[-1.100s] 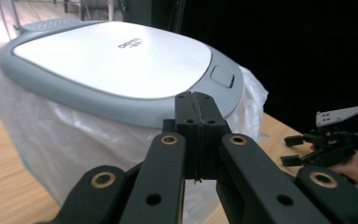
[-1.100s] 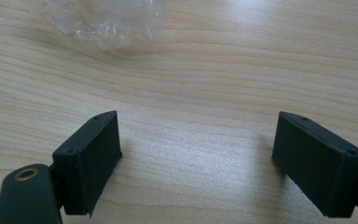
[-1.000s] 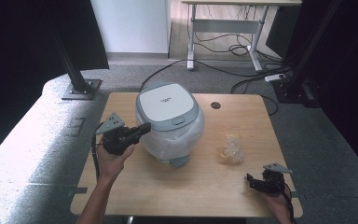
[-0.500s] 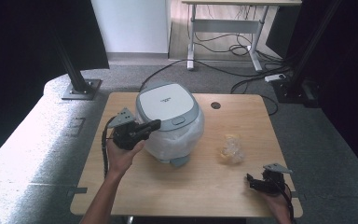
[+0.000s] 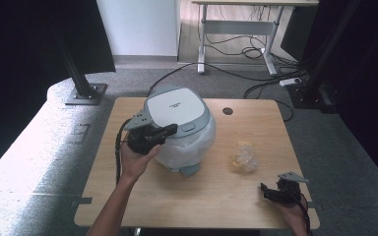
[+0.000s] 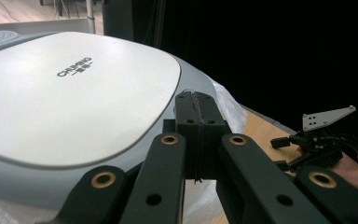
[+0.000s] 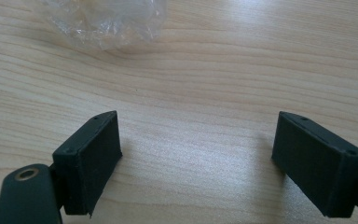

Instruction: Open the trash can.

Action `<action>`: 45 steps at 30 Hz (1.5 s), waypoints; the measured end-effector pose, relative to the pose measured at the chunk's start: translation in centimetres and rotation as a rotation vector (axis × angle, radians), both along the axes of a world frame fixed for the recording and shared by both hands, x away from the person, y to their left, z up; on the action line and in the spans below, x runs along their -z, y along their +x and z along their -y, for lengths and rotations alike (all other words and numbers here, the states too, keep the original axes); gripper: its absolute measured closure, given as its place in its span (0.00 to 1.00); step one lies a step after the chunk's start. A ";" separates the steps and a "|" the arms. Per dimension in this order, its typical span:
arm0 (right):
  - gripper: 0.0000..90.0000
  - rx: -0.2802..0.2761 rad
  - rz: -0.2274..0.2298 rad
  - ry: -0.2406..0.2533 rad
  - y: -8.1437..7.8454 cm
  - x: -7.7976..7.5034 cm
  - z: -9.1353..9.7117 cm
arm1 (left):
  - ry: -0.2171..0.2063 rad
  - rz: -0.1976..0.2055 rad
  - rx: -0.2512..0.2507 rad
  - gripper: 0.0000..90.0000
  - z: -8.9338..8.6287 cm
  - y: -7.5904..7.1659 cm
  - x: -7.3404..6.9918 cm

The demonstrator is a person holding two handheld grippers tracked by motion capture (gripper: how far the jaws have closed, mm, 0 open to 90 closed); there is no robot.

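Movement is seen in the left tool (image 5: 170, 130) alone: since the earlier frames it has been carried rightward and a little up along the rice cooker (image 5: 179, 128), so that its tip is now brought over the near edge of the grey-rimmed white lid (image 6: 65, 102). Its jaws are pressed fully together with nothing between them — a posture suited, it is judged, to pushing rather than grasping, perhaps at the lid's release button (image 5: 187, 127), which lies just beyond the tip. The cooker is found at the middle of the counter (image 5: 197, 191), its body wrapped in clear plastic, the lid down. The right tool (image 7: 198, 154) is kept at rest by the near right corner, jaws spread wide over bare wood and holding nothing. A crumpled plastic wrapper (image 5: 243, 156) lies between it and the cooker — untouched.
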State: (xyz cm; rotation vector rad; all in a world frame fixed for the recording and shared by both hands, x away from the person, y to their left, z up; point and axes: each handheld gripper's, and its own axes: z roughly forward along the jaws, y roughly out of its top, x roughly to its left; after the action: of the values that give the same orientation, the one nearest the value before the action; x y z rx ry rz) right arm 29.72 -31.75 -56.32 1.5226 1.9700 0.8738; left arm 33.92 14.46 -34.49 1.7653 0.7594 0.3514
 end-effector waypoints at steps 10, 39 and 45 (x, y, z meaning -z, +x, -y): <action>0.16 -0.001 -0.001 -0.001 0.0 0.0 0.0 | 0.009 -0.010 0.007 1.00 1.0 0.6 0.0; 0.16 -0.005 0.000 -0.001 -0.1 0.0 0.0 | 0.037 -0.037 0.004 1.00 2.6 2.0 0.4; 0.16 -0.004 -0.001 0.000 -0.2 0.0 0.0 | 0.030 -0.039 0.004 1.00 2.5 2.0 0.4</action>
State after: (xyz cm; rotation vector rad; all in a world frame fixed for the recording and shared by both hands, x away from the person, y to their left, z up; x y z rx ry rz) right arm 29.53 -31.77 -56.31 1.5200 1.9741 0.8745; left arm 35.91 11.91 -34.92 1.8063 0.7814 0.3280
